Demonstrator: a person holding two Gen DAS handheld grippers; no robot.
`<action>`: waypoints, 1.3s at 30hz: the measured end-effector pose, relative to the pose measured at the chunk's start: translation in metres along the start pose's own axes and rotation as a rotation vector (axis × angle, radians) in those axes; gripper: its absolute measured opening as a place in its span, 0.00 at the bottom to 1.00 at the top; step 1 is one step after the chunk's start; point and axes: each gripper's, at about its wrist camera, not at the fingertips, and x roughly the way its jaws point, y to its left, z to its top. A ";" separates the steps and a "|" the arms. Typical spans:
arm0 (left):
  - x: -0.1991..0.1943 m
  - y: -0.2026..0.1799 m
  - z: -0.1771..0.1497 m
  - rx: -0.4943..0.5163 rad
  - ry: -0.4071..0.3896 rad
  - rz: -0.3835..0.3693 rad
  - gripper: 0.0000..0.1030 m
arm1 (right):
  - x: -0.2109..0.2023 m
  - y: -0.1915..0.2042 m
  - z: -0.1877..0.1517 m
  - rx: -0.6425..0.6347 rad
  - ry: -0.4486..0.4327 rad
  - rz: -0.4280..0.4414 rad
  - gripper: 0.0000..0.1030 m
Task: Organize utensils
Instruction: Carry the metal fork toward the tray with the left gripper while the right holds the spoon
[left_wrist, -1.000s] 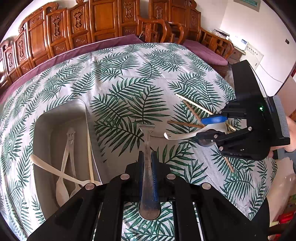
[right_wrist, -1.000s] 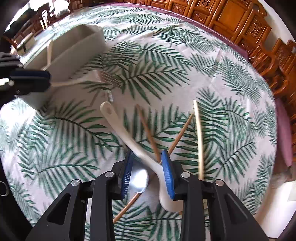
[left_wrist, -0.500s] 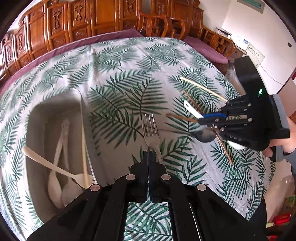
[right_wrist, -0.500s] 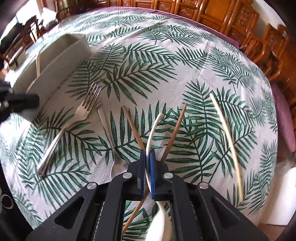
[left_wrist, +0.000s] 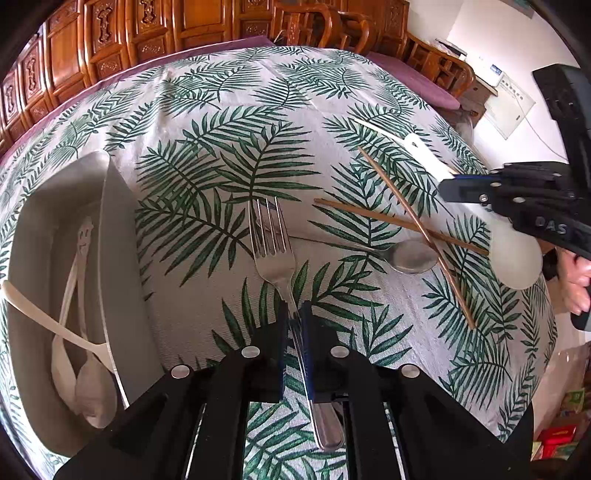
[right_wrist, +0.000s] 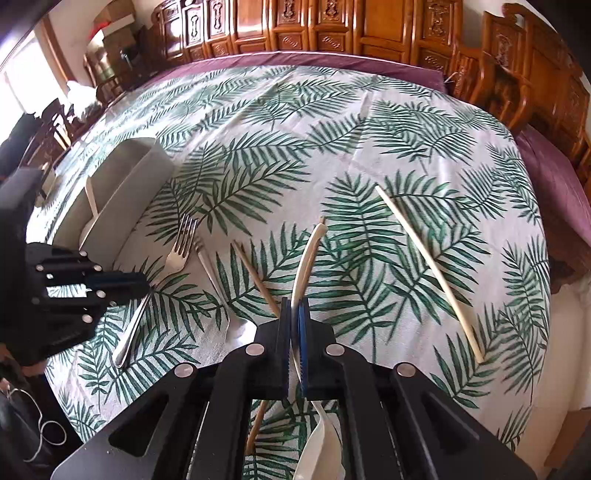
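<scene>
Fork handle between opening left tongs

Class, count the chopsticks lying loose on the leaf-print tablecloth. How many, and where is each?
3: two brown chopsticks crossed by the metal spoon, one pale chopstick lying apart farther out. The tray may hide more.

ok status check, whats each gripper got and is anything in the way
Left gripper opening around fork handle. Right gripper shut on white spoon. Metal spoon and crossed chopsticks loose on cloth.
</scene>
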 end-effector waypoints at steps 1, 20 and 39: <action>0.002 0.000 0.000 -0.003 0.004 0.002 0.15 | -0.001 0.000 -0.002 -0.001 -0.003 -0.002 0.05; -0.006 -0.004 0.007 0.019 -0.040 0.050 0.06 | -0.025 0.023 -0.020 0.021 -0.057 0.016 0.05; -0.128 0.036 -0.004 -0.054 -0.289 -0.030 0.00 | -0.053 0.082 0.010 -0.020 -0.133 0.020 0.05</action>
